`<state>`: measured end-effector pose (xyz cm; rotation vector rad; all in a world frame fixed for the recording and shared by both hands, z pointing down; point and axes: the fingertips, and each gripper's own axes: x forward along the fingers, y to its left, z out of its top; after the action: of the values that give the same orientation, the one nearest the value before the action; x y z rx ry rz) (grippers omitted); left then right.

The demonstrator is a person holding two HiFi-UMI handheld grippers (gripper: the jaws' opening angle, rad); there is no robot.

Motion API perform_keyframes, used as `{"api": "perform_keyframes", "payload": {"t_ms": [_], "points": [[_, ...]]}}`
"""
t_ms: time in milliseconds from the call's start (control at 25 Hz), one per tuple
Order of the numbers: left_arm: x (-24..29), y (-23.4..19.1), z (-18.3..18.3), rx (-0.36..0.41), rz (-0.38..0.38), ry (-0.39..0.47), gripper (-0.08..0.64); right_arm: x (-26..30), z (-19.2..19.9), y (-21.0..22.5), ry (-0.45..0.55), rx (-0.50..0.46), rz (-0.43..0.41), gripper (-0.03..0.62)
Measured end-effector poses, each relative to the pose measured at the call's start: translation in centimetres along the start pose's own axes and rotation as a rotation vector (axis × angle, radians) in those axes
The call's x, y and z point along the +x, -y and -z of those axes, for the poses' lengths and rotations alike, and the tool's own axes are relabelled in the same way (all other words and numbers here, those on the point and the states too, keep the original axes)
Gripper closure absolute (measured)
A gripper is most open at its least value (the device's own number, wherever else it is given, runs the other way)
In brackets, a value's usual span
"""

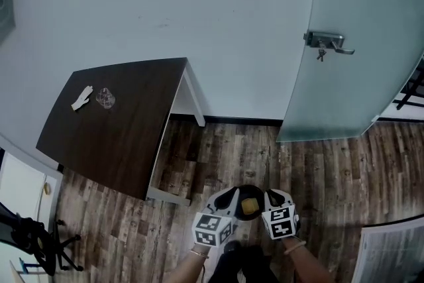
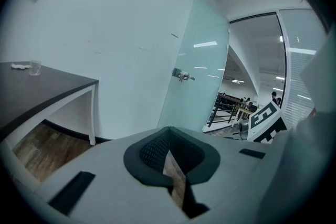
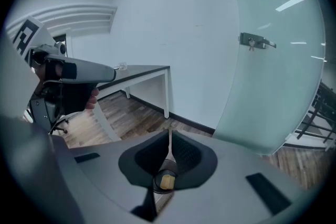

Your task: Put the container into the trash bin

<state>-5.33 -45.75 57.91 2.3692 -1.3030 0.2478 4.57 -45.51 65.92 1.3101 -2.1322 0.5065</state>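
Right gripper view: small yellowish container (image 3: 167, 181), probably the task's, though too small to be sure, lies inside the round dark trash bin (image 1: 249, 188) on the floor, off the desk's (image 1: 132, 122) near corner. Judged light, stiff, likely smooth plastic; if retaken, pinch gently across its short sides. Right gripper (image 3: 169, 136) hangs directly above it, fingers narrow, nothing between them; left gripper (image 2: 168, 136) alongside, fingers likewise nearly together, empty. Clear cup (image 1: 105, 98) and white scrap (image 1: 82, 97) sit near the desk's far left corner.
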Motion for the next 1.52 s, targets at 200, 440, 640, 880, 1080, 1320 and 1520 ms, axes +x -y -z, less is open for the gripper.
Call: {"api": "perform_keyframes", "payload": {"t_ms": [200, 440, 640, 880, 1080, 1320, 1520], "points": [[-1.8, 2.5, -2.2, 0.029, 0.0, 0.023, 0.541, -3.7, -1.7, 0.8, 0.071, 0.017, 0.02, 0.583], [-3.8, 5.3, -4.9, 0.065, 0.002, 0.051, 0.541, -8.3, -4.0, 0.9, 0.167, 0.063, 0.029, 0.583], [-5.3, 7.9, -7.0, 0.094, 0.008, 0.084, 0.541, -12.0, -5.0, 0.5, 0.236, 0.075, 0.022, 0.584], [-7.6, 10.4, -8.3, 0.119, 0.002, 0.122, 0.541, -16.2, -6.5, 0.1, 0.332, 0.078, 0.033, 0.586], [-9.3, 12.0, -9.2, 0.13, 0.005, 0.14, 0.541, -19.4, -8.0, -0.1, 0.387, 0.064, 0.046, 0.586], [-10.6, 13.7, -10.5, 0.152, 0.018, 0.168, 0.541, -22.7, -9.3, 0.1, 0.441, 0.061, 0.06, 0.588], [-11.8, 14.7, -12.1, 0.159, 0.031, 0.197, 0.541, -25.8, -10.8, -0.4, 0.481, 0.014, 0.073, 0.589]]}}
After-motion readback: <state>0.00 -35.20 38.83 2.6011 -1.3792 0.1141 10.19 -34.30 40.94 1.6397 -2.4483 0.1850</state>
